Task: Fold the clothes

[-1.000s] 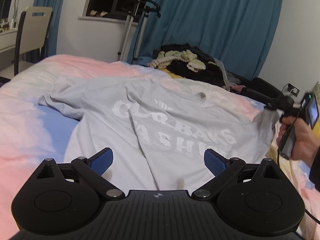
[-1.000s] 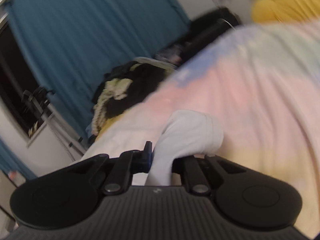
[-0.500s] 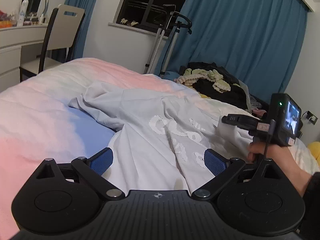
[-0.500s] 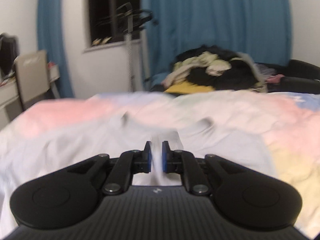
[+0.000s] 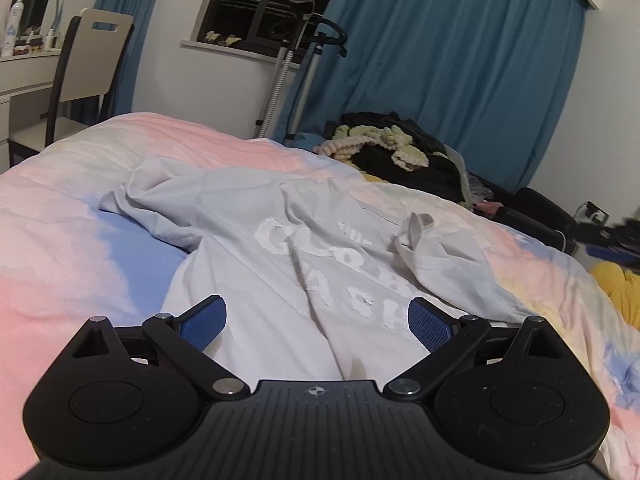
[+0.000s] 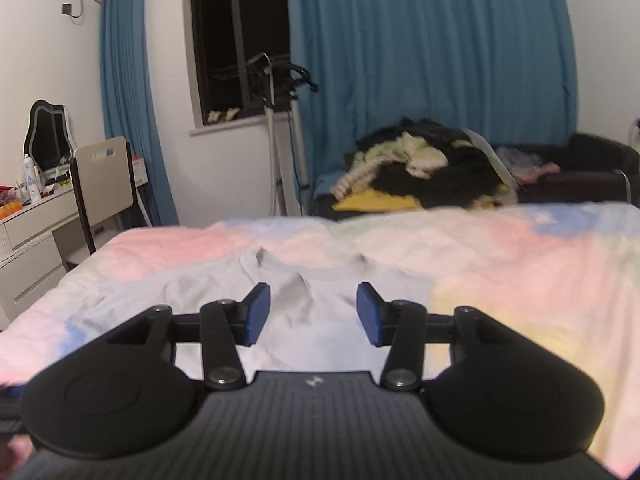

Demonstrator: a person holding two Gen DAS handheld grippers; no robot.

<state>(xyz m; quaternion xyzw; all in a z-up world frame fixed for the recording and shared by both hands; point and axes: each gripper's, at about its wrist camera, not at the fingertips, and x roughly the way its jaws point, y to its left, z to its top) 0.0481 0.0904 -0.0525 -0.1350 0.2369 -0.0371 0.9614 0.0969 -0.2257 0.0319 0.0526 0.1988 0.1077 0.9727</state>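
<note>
Shirt (image 5: 288, 264) spread on bed (image 5: 60, 232), collar end far, hem end near; long axis running away from both claws. Right sleeve (image 5: 420, 240) lying folded onto chest. Left sleeve (image 5: 160, 196) unfolded, bunched far left. Left claw (image 5: 316, 322) gaping wide, empty, low over hem; nearer to left sleeve. Right claw (image 6: 313, 312) opening, nothing between pads, above shirt.

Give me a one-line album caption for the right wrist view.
Right gripper opening above a pale grey T-shirt on a pastel bed, nothing between its pads.
</note>
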